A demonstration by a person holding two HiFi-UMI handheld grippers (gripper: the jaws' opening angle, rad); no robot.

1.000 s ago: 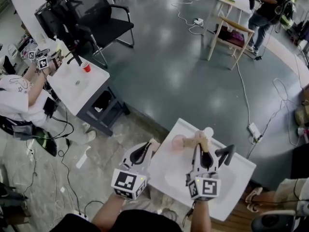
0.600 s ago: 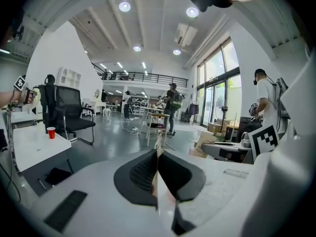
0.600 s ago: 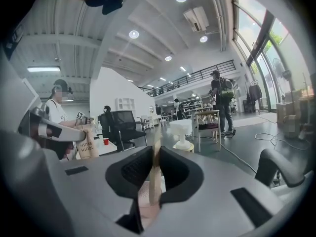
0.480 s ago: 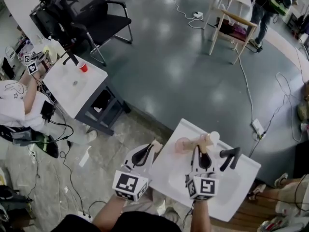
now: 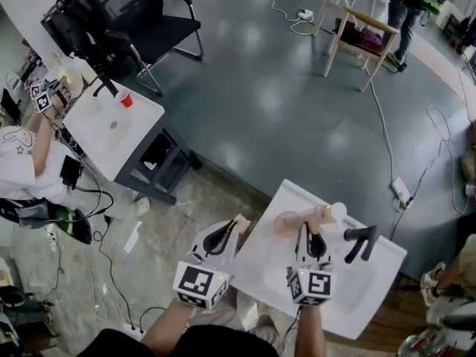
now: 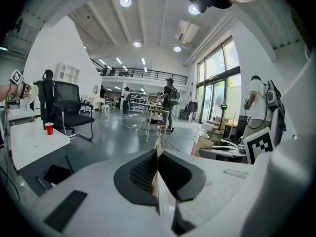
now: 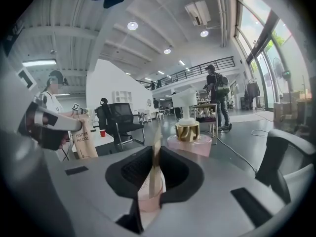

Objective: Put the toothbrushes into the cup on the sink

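A grey floor [image 5: 282,110] spreads across the room. At the left stands a second white desk [image 5: 93,136] with a red cup [image 5: 125,100] on it, and a seated person in a white shirt [image 5: 18,158] is just beside it. Behind that desk are two black office chairs [image 5: 152,17]. Farther back stands a pale wooden chair [image 5: 357,39], with a standing person [image 5: 405,2] near it at the top right. A white power strip [image 5: 306,13] lies on the floor with a cable trailing from it; another power strip [image 5: 401,192] lies at the right. Round ceiling lights [image 6: 125,1] shine overhead, and tall windows [image 6: 217,90] line one wall.
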